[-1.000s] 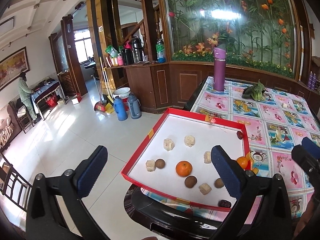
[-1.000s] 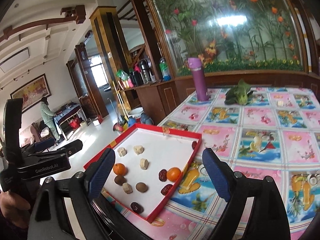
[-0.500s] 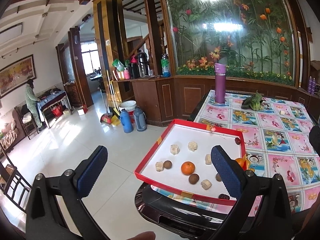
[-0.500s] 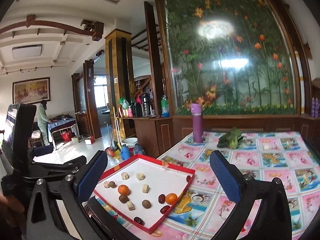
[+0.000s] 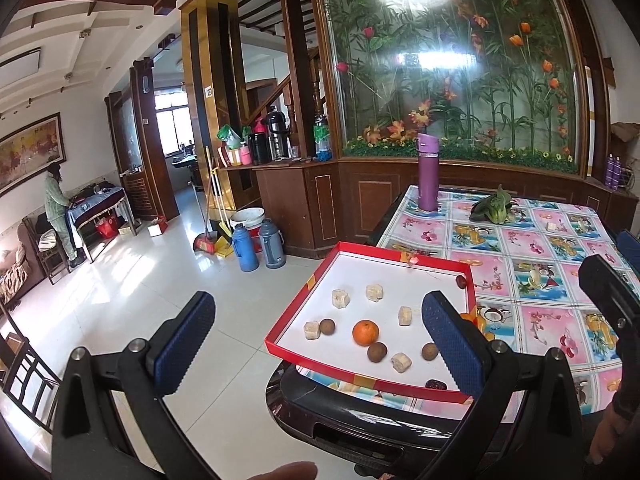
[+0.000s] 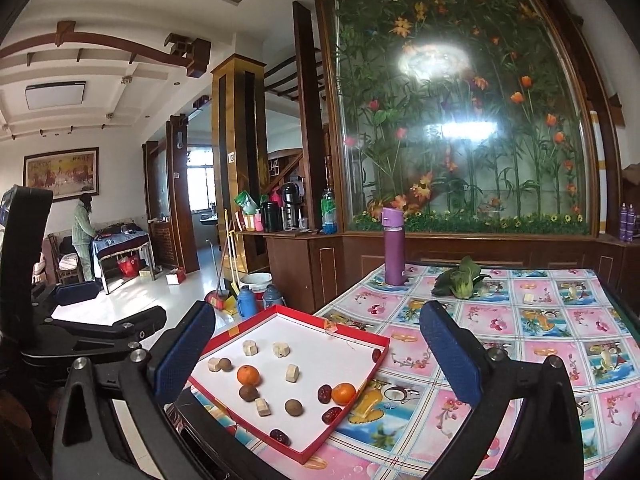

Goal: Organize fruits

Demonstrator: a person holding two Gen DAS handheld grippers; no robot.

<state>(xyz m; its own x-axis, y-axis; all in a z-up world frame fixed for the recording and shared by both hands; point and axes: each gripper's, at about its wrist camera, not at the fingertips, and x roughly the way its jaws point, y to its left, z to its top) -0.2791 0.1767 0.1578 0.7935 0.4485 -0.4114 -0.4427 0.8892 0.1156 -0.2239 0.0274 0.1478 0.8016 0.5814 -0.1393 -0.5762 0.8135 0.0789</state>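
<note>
In the left wrist view, the left claw (image 5: 316, 340) is held wide, with nothing between its fingers, above the near left corner of the table (image 5: 540, 288). A red tray (image 5: 360, 378) is seen between the fingers; an orange (image 5: 365, 332), brown round fruits and pale chunks lie in it.

In the right wrist view, the right claw (image 6: 316, 352) is likewise spread wide and empty. The red tray (image 6: 308, 454) lies just beyond its left finger, on the table's near left. A second orange (image 6: 343, 393) rests at the tray's right wall, beside dark red dates (image 6: 324, 394).
</note>
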